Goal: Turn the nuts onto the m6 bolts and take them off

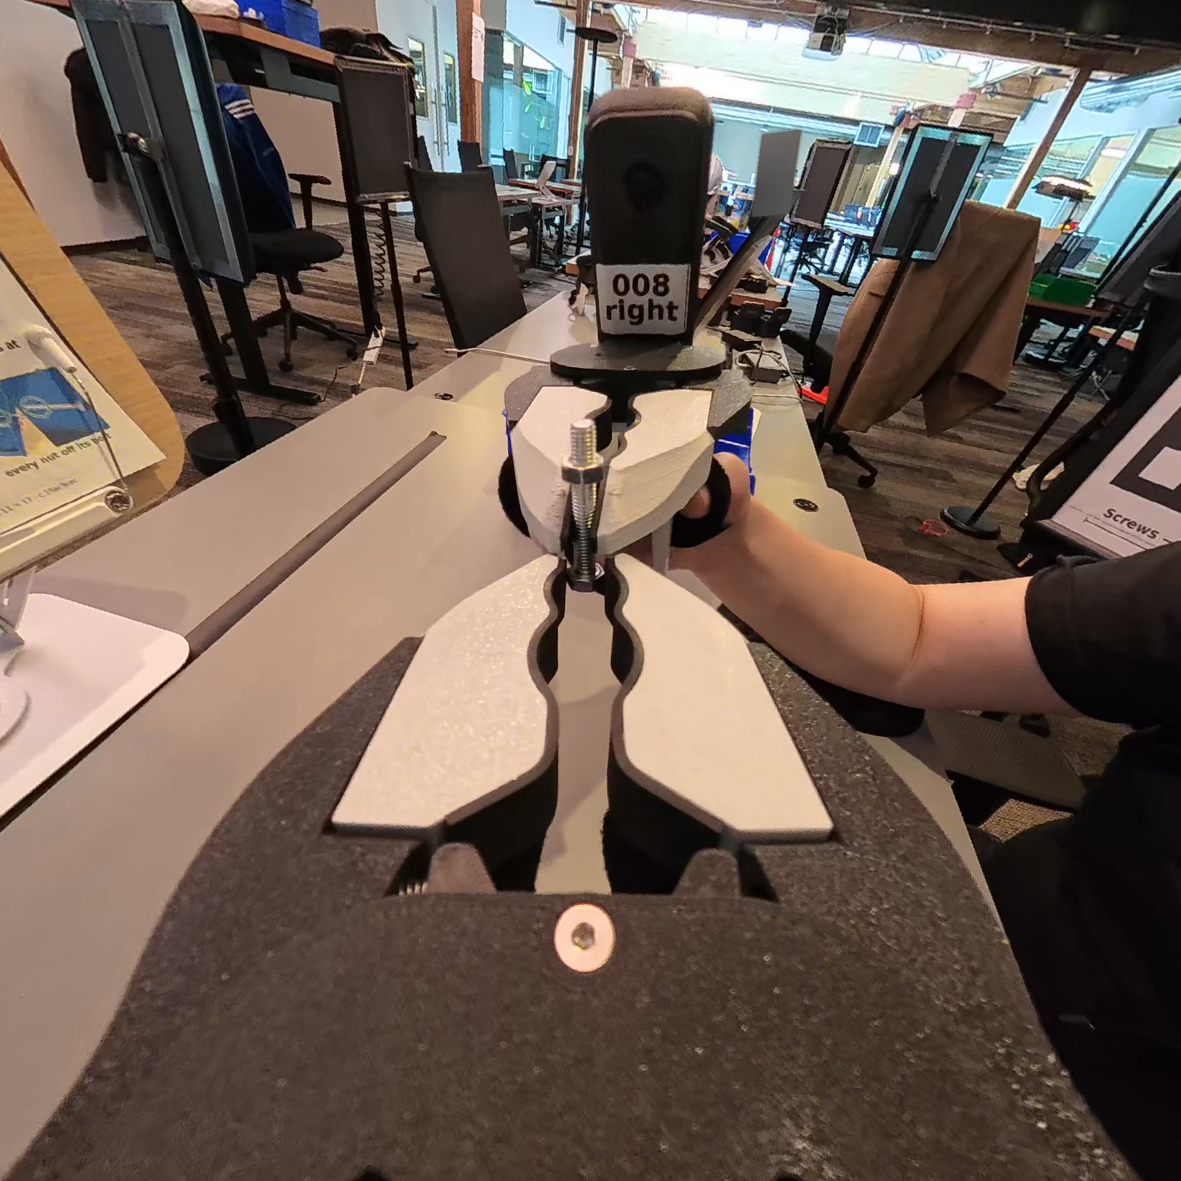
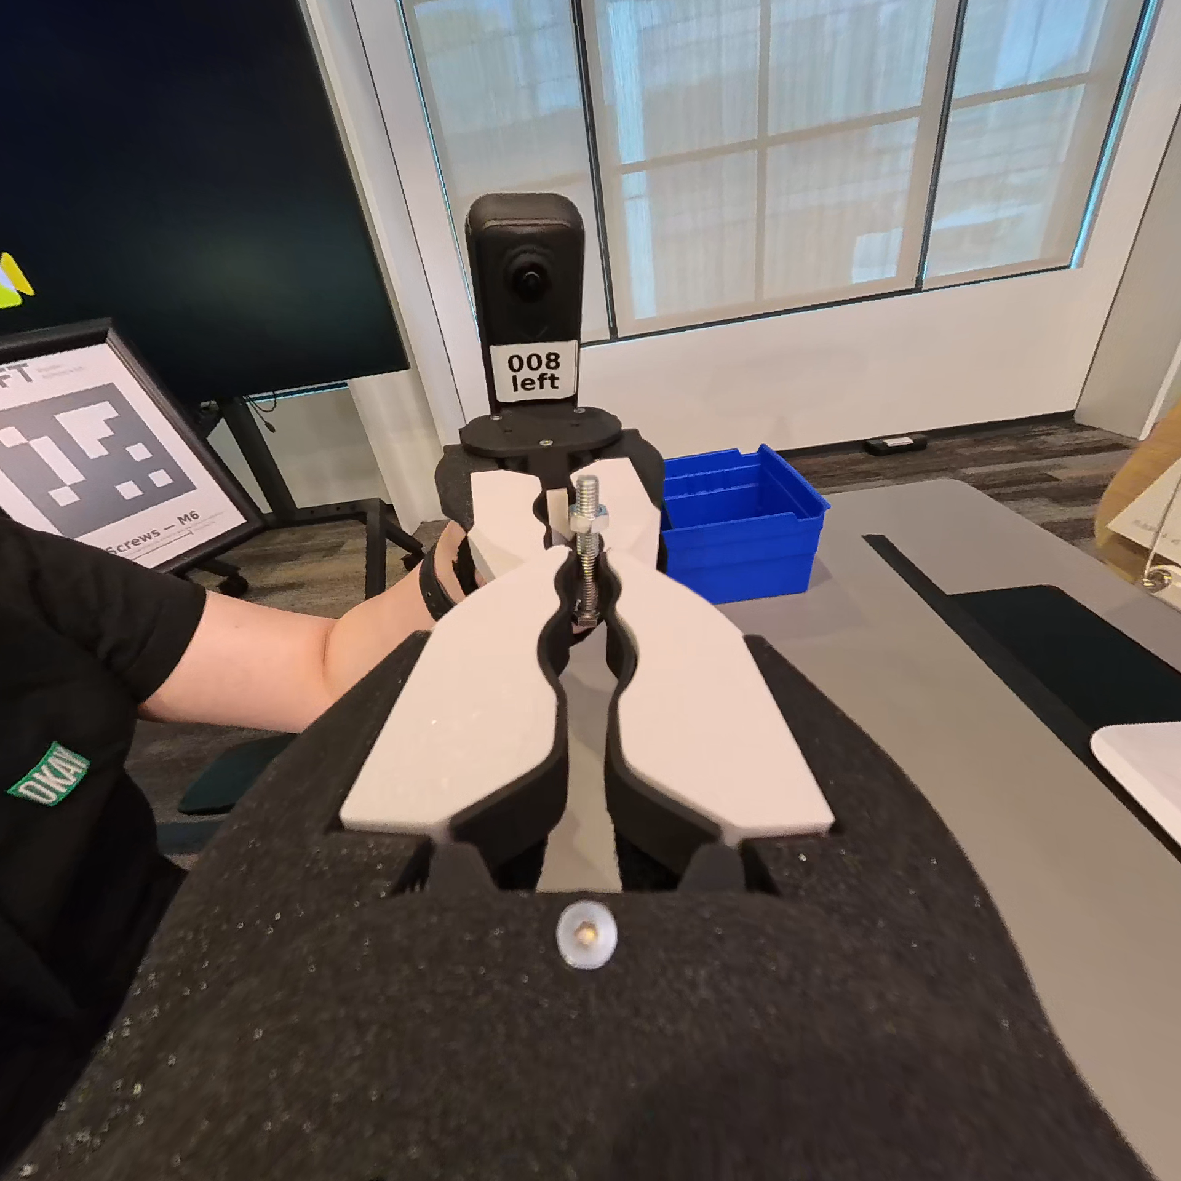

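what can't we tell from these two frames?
- Grip: both views. Pads crowd the lower bolt, so whether the left gripper or the right gripper really clamps it is unclear.
- Nut: whether any finger touches it; the opposite gripper sits right behind it in each view.
- Blue bin: its contents. Its walls hide them in the right wrist view, and the right gripper blocks it in the left.

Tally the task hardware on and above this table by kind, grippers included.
Bolt: 1
Nut: 1
Grippers: 2 (left gripper, right gripper)
Blue bin: 1
Total: 5
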Motion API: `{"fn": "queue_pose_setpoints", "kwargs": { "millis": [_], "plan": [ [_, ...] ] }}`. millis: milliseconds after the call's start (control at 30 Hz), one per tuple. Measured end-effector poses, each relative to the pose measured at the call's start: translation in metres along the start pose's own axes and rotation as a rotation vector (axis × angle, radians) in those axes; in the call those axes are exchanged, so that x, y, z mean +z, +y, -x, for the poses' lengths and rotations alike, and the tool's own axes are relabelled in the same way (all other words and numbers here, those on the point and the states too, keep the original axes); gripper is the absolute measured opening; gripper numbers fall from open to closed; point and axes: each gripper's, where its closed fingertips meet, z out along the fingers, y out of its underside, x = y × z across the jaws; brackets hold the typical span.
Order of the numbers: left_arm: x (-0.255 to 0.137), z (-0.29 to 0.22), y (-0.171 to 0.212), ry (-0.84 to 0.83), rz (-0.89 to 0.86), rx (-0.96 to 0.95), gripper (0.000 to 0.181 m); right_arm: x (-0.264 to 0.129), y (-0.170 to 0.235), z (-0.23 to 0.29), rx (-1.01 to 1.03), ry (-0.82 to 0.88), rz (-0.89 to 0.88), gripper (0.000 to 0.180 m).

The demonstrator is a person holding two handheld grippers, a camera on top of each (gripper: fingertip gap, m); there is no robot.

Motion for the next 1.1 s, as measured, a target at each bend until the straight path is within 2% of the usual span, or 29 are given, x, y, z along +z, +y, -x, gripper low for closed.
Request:
{"fn": "queue_pose_setpoints", "kwargs": {
  "millis": [67,133,167,300,367,433,533,600,700,800,933,1100],
  "plan": [
    [0.0,0.001,-0.002,-0.012,-0.018,-0.001,0.014,-0.002,-0.003,-0.001,-0.007,0.008,-0.018,0.005],
    [-0.001,0.005,-0.003,-0.035,-0.02,-0.009,0.034,-0.005,-0.006,-0.002,0.001,0.011,-0.034,0.005],
    [-0.001,0.006,-0.002,-0.038,-0.016,-0.013,0.037,-0.008,-0.009,-0.003,0.002,0.018,-0.04,0.005],
    [-0.003,0.006,-0.001,-0.023,-0.019,-0.023,0.034,-0.036,-0.029,-0.003,-0.041,0.119,-0.021,0.005],
    [-0.004,0.007,0.0,-0.018,-0.01,-0.031,0.032,-0.072,-0.048,0.002,-0.11,0.295,0.05,0.005],
    [-0.006,0.009,0.0,-0.029,0.0,-0.03,0.031,-0.13,-0.066,0.009,-0.19,0.551,0.13,0.005],
    [-0.005,0.008,0.001,-0.028,0.01,-0.025,0.03,-0.228,-0.07,0.017,-0.122,0.853,0.231,0.005],
    [-0.002,0.006,0.003,-0.023,0.024,-0.026,0.029,-0.291,-0.051,0.012,0.023,0.968,0.327,0.005],
    [0.005,0.004,0.01,-0.039,0.072,-0.008,0.028,-0.388,0.005,-0.011,0.311,1.142,0.471,0.005],
    [0.011,-0.002,0.011,-0.041,0.086,0.01,0.028,-0.454,0.07,-0.033,0.553,1.186,0.562,0.005],
    [0.02,-0.004,0.008,-0.078,0.094,0.006,0.027,-0.498,0.139,-0.061,0.747,1.194,0.641,0.006],
    [0.029,-0.002,0.004,-0.157,0.139,-0.014,0.027,-0.499,0.18,-0.082,0.825,1.11,0.764,0.006]
  ]
}}
